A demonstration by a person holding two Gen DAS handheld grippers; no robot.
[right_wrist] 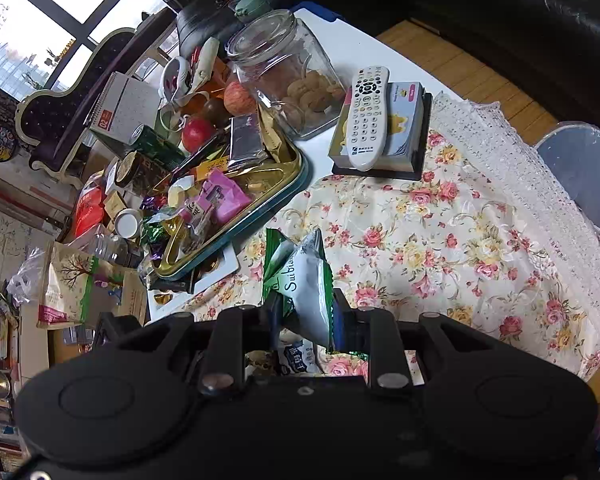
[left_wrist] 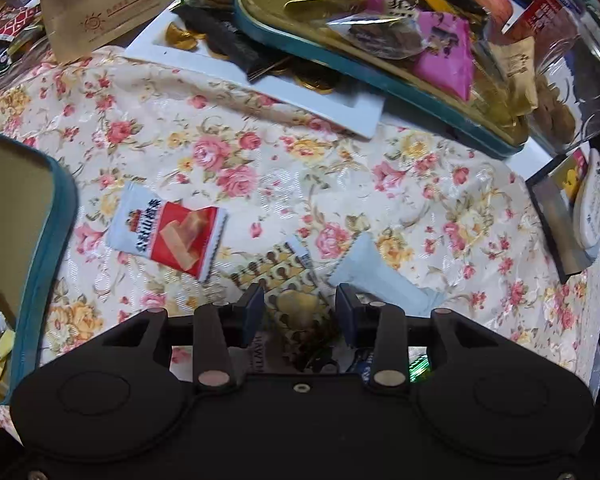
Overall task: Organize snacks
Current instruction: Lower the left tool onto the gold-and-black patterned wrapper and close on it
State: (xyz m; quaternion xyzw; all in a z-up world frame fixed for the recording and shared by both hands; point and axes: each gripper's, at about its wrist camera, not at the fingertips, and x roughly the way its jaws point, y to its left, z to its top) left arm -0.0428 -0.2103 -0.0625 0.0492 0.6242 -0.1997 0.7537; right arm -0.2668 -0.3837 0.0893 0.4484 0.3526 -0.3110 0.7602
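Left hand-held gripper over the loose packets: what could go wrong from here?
1. The left hand-held gripper stands open over a yellow-patterned packet whose edge touches the pale blue packet; closing may catch both.
2. The right hand-held gripper pinches the green-and-white packet by its lower end; it could slip.
3. The gold tray is heaped; adding more may spill.

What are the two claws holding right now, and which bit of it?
The right claw pinches a green-and-white snack packet by its lower end. The left claw holds nothing; it is open above a gold-patterned packet.
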